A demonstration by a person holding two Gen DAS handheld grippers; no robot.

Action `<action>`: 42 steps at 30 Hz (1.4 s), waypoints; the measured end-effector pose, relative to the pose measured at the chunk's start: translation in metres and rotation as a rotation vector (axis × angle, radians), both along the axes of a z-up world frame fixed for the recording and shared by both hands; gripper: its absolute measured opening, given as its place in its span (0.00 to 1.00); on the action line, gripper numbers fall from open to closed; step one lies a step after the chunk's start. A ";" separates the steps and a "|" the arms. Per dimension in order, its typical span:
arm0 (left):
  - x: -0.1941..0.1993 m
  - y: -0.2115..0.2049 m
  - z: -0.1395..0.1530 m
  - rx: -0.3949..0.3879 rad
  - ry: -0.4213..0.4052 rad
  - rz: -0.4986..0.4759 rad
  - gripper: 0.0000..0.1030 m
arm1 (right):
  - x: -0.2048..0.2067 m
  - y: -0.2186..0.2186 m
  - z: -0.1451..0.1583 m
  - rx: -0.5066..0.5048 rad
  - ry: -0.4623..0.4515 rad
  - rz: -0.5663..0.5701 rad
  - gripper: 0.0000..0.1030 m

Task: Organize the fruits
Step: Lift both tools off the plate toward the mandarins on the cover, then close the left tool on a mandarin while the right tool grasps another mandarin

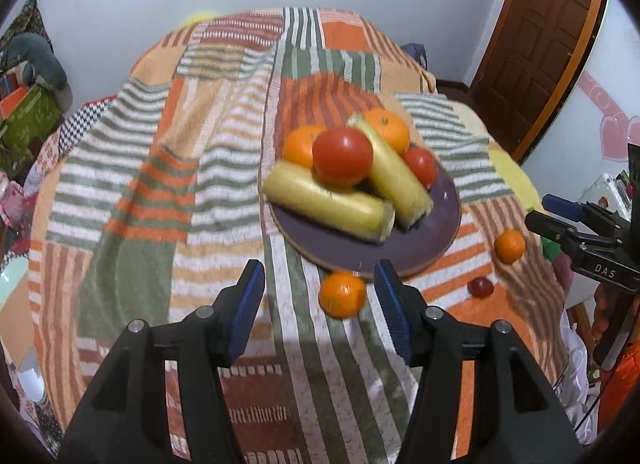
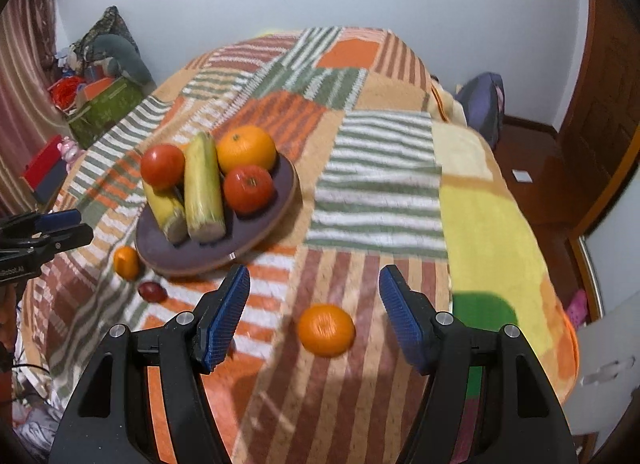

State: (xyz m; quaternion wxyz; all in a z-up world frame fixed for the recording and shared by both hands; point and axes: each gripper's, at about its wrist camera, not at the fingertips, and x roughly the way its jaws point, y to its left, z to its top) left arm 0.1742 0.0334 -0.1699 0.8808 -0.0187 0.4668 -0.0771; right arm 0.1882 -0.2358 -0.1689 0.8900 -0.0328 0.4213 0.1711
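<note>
Orange fruit is lying loose on a striped blanket point(image 1: 224, 200), and two hand-held grippers are hovering over it, each lined up with its own piece.

Left gripper point(image 1: 320, 304) is pointing steeply down with its blue pads standing partly apart and nothing between them. A small orange point(image 1: 342, 294) is sitting just ahead of its tips, slightly toward the right pad, and almost touching the near rim of a dark plate point(image 1: 416, 248).

Right gripper point(image 2: 314, 312) is also pointing down, its jaws partly apart and holding nothing. A second orange point(image 2: 326, 329) is lying on the blanket almost centred in the gap, a little nearer the right pad, well apart from the plate. Both fruits are round, so neither has a long axis to line up with.

On the plate, two oranges, two tomatoes and two yellow corn cobs are already piled; the cobs are lying lengthwise, pointing toward the cameras. A small dark red fruit point(image 2: 152, 291) is resting on the blanket between the two grippers, closer to the left gripper's orange.

Judging by this layout, each gripper is nearest to its own orange, and the plate is lying up and to the left of the right gripper, directly ahead of the left one. Motion blur is softening both views.
</note>
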 end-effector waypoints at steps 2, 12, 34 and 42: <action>0.000 -0.001 -0.008 -0.003 0.020 -0.001 0.55 | -0.003 -0.002 -0.007 -0.001 0.021 -0.005 0.62; 0.008 -0.012 -0.039 -0.015 0.095 -0.034 0.54 | -0.009 -0.009 -0.033 0.001 0.094 -0.030 0.62; 0.015 -0.016 -0.052 -0.028 0.120 -0.042 0.33 | -0.003 -0.007 -0.045 0.006 0.127 0.000 0.35; 0.013 -0.011 -0.033 -0.033 0.075 -0.033 0.33 | -0.002 0.004 -0.029 0.020 0.084 0.031 0.35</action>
